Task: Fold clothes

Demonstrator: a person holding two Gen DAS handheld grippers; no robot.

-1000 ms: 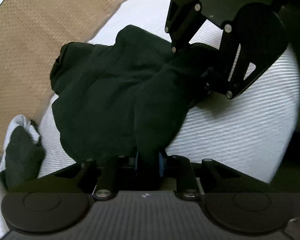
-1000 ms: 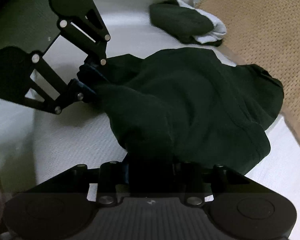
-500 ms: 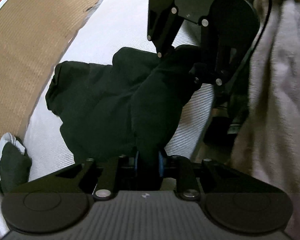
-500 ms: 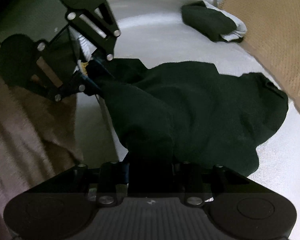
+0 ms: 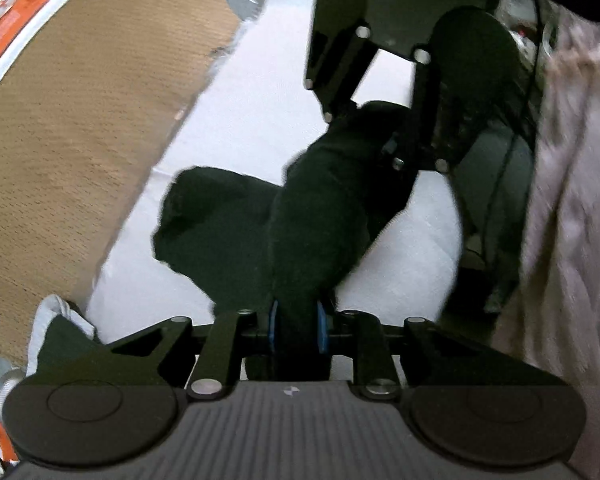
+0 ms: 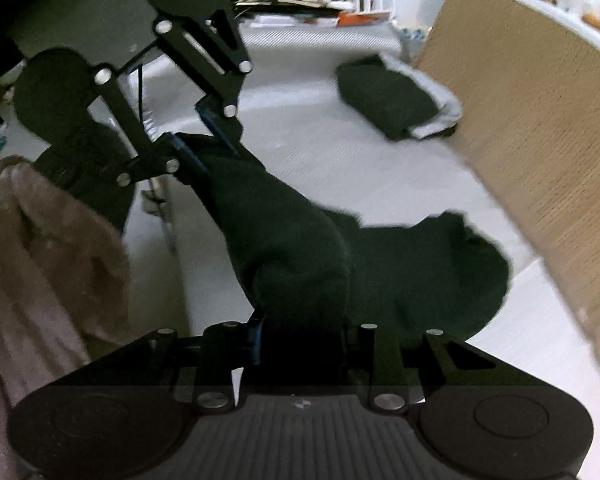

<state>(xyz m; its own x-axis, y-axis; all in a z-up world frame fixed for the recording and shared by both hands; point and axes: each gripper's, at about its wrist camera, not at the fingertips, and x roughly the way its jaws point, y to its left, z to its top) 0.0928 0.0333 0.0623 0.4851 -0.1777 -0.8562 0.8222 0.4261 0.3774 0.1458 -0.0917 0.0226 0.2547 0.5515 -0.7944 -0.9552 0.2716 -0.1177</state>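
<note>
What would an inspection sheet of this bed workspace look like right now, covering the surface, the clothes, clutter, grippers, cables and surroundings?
Surface: white ribbed mattress, partly covered by a tan woven mat.
Job's things: dark garment held up at two spots, its far end resting on the mattress; folded dark and white bundle lying beside the mat.
Clutter: nothing seen on the mattress.
Grippers: left gripper shut on the dark garment; right gripper shut on the same garment.
Cables: thin black cable near the right gripper.
Surroundings: pinkish-brown fleece at the bedside; orange case beyond the mat.
</note>
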